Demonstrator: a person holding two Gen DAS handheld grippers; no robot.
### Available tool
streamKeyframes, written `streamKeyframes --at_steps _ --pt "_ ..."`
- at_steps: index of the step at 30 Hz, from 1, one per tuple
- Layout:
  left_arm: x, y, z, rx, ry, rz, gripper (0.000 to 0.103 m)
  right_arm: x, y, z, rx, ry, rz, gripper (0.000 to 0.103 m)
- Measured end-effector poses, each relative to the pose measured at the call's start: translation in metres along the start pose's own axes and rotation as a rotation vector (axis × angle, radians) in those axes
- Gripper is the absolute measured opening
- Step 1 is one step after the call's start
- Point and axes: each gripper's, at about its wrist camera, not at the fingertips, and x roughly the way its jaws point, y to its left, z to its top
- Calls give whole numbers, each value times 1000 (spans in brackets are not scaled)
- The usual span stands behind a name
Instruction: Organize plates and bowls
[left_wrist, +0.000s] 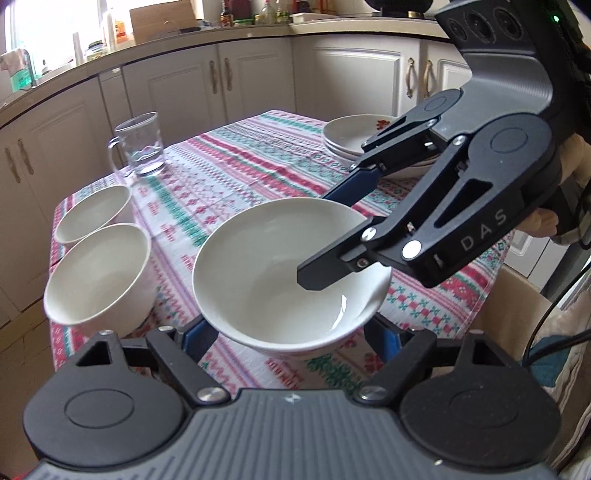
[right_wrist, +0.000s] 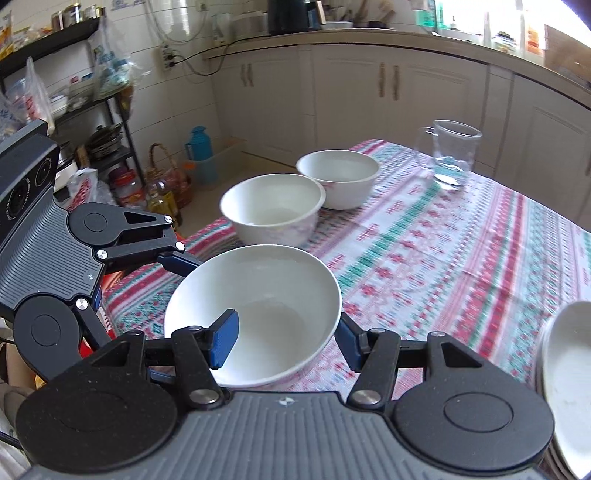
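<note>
Left wrist view shows a white bowl (left_wrist: 291, 277) at centre frame above the patterned tablecloth (left_wrist: 229, 177), the left gripper (left_wrist: 291, 336) clasping its sides and the right gripper (left_wrist: 332, 236) pinching its rim: glazed, rigid, breakable, so hold gently.

The middle of the bench (right_wrist: 461, 258) lies bare, giving open passage. Two white bowls (right_wrist: 273, 210) stand touching at its left edge, a glass mug (right_wrist: 450, 155) stands at the far side, and a stack of plates (right_wrist: 565, 387) blocks the right.
</note>
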Motion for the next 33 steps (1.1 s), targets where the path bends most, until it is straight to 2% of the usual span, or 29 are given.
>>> streamKeyframes --at_steps 14,28,31,33 --pt "29 -17 22 48 -2 -51 85 -18 -31 -19 65 -7 -76 64" --pt "36 -17 19 46 6 -56 86 -13 -41 -25 101 0 -64 67" --pt "35 -19 18 57 -7 -33 96 -12 -42 -25 106 -1 -50 73" --pt "33 -19 17 61 -23 -33 98 -11 -40 -24 106 0 -50 83"
